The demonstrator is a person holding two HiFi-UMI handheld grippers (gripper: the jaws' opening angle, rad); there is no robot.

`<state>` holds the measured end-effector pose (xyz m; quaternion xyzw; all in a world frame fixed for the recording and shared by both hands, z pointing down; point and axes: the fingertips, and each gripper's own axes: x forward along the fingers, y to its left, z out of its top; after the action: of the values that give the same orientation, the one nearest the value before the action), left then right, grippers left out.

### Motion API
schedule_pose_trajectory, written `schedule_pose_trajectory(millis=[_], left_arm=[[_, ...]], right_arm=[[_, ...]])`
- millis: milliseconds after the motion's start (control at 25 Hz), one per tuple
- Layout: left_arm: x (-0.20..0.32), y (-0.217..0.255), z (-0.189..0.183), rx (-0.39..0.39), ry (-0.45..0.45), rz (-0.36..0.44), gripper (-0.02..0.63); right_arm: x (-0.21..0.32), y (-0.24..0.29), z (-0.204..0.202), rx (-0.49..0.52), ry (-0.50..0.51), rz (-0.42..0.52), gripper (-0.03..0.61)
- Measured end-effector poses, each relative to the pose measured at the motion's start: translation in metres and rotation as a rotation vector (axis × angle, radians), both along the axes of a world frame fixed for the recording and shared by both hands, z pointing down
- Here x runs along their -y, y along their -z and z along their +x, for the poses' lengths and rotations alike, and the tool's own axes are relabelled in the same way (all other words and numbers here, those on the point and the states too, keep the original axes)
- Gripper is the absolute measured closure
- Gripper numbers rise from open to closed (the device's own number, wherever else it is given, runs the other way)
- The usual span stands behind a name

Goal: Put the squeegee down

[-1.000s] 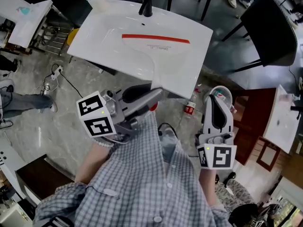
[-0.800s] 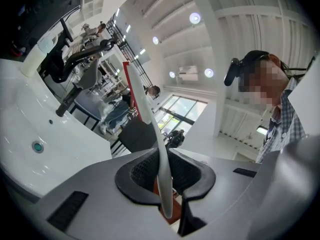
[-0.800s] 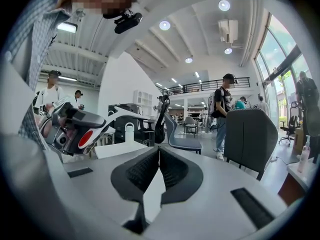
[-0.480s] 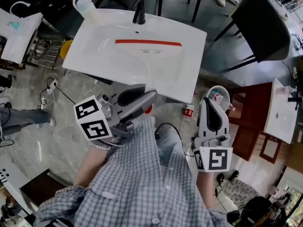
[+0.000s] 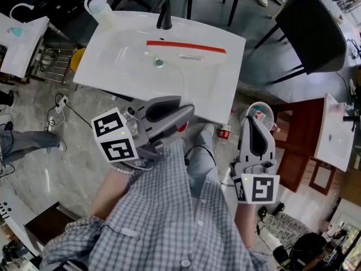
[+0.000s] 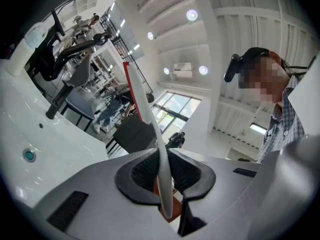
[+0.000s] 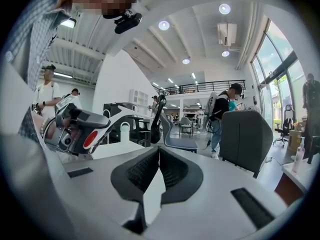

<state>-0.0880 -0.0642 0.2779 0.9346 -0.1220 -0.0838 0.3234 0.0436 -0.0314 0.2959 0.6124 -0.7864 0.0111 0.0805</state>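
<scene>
One squeegee (image 6: 145, 114) | handle clamped in left gripper (image 5: 188, 112) jaws, blade beyond | right gripper (image 7: 159, 171) jaws closed, empty

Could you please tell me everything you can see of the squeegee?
The squeegee is T-shaped: a white, plastic-looking handle that widens into a head edged with a long red blade. The left tongs are shut on the handle's near end and hold it out over the white sink. In the left gripper view it shows edge-on and thin. Whether it touches the sink cannot be told.
</scene>
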Motion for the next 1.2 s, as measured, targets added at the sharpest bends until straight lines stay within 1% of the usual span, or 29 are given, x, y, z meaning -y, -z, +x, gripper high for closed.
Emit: schedule_pose_trajectory(millis=[360, 760, 1200], left_arm=[[0.027, -0.005, 0.022, -0.005, 0.009, -0.028, 0.555], [0.064, -0.022, 0.068, 0.016, -0.019, -0.065, 0.555], [0.097, -0.054, 0.107, 0.047, -0.047, -0.148, 0.555]], right_arm=[[0.029, 0.002, 0.016, -0.017, 0.035, 0.001, 0.569], [0.060, -0.002, 0.055, -0.015, 0.028, -0.016, 0.569], [0.088, -0.023, 0.081, 0.005, 0.042, -0.071, 0.569]])
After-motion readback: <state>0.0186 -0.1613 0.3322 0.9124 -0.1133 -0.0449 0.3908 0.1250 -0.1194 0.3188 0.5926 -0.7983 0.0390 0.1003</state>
